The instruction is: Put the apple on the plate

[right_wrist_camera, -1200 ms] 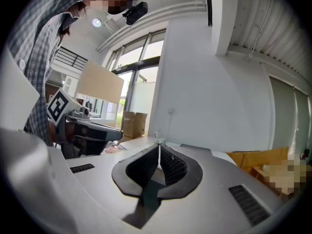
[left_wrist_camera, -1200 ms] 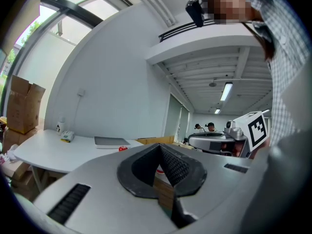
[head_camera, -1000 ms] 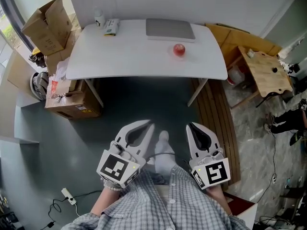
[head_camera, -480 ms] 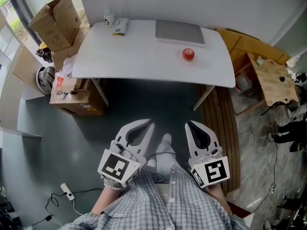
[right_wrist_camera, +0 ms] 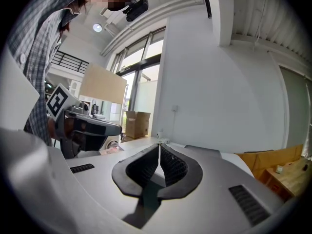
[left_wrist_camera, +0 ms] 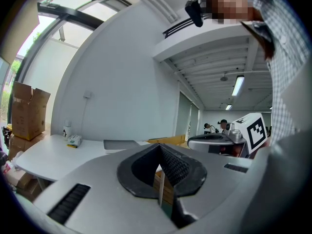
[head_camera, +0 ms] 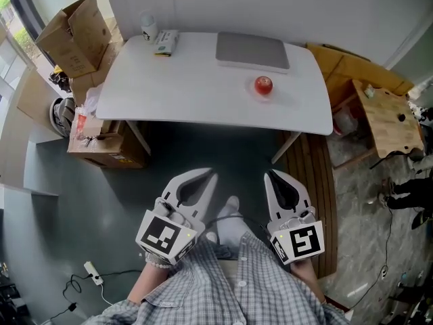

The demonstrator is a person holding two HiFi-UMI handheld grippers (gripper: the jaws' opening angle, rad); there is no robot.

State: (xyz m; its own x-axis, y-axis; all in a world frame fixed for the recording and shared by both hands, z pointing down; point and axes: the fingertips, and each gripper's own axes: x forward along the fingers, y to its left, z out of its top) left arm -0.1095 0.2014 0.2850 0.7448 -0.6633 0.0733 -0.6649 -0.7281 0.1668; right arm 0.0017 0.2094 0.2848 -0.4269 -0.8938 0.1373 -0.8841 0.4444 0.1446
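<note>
A red apple (head_camera: 263, 84) lies on the white table (head_camera: 196, 87), right of its middle and just in front of a grey closed laptop (head_camera: 252, 50). No plate shows in any view. My left gripper (head_camera: 210, 176) and right gripper (head_camera: 270, 175) are held side by side low over the dark floor, well short of the table and pointing toward it. Both are shut with nothing between the jaws. In the left gripper view the left gripper (left_wrist_camera: 160, 147) has its pads pressed together. The right gripper view shows the right gripper (right_wrist_camera: 159, 145) closed the same way.
A small white bottle (head_camera: 147, 26) and a little box (head_camera: 166, 40) stand at the table's far left corner. Cardboard boxes (head_camera: 71, 36) crowd the floor to the left. On the right are a wooden slatted platform (head_camera: 312, 175) and a wooden board (head_camera: 382, 117). A power strip (head_camera: 91, 271) lies on the floor.
The table and the apple have slid lower and slightly right in the head view as the person nears them. Both grippers stay shut and hold their place in the frame.
</note>
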